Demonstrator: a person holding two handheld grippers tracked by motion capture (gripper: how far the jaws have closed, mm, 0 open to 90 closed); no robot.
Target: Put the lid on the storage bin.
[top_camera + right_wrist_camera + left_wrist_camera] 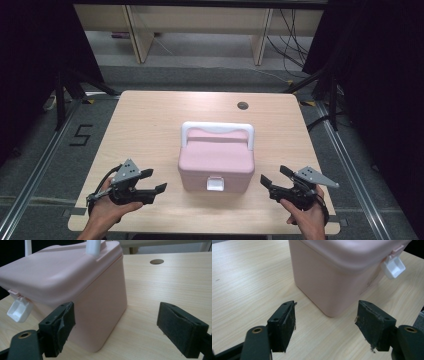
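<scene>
Nothing begun: pink box [216,162] shut on worktop [150,125], white latch [215,184] down; left tool [151,181] and right tool [274,178] wide open, empty, flanking.

Even overhead light, soft shadows, dark surroundings, slightly soft focus.

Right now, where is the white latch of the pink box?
In the high view, the white latch hangs at the middle of the pink box's front wall, facing the person, between the left gripper and the right gripper.
</scene>
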